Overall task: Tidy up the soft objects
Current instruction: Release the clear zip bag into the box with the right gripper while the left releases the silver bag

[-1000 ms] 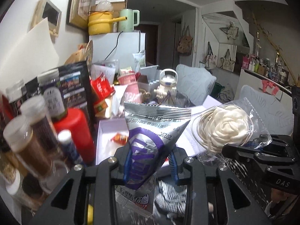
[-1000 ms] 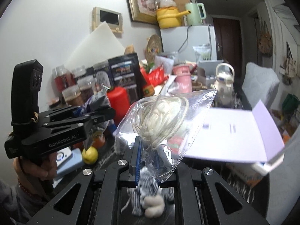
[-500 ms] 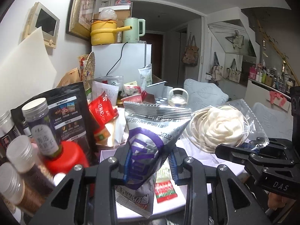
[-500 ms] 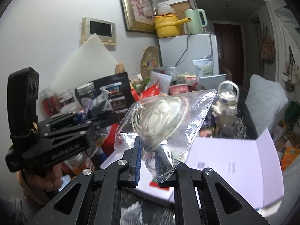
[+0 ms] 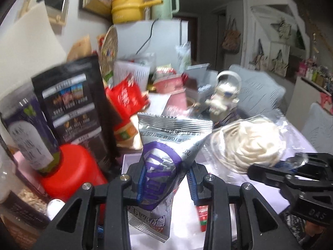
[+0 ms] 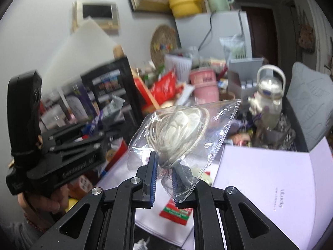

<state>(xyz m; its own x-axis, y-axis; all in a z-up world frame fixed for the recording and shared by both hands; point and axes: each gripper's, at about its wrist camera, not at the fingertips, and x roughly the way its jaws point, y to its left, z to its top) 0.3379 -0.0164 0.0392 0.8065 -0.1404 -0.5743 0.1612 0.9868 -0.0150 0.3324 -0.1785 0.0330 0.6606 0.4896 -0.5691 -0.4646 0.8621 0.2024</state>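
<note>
Between my left gripper's (image 5: 164,179) pads sits a pinched silver snack packet (image 5: 166,156); my right gripper (image 6: 163,180) clamps a clear bag of white cord (image 6: 179,133). Both are lifted over the lilac box (image 6: 270,179), neither yet set down, I judge. Red canister (image 5: 72,170), black pouch (image 5: 72,106) and kettle (image 6: 268,100) crowd it.

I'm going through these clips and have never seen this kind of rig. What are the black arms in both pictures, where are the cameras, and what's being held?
No robot here: a person holds handheld tongs in each hand, each with a camera looking forward along its fingers. The left view shows the left tongs shut on a silver and purple snack packet. The right view shows the right tongs shut on a clear bag of white cord. Each view also catches the other tongs. Below lie a cluttered table and an open lilac box; a red canister stands at the left.
</note>
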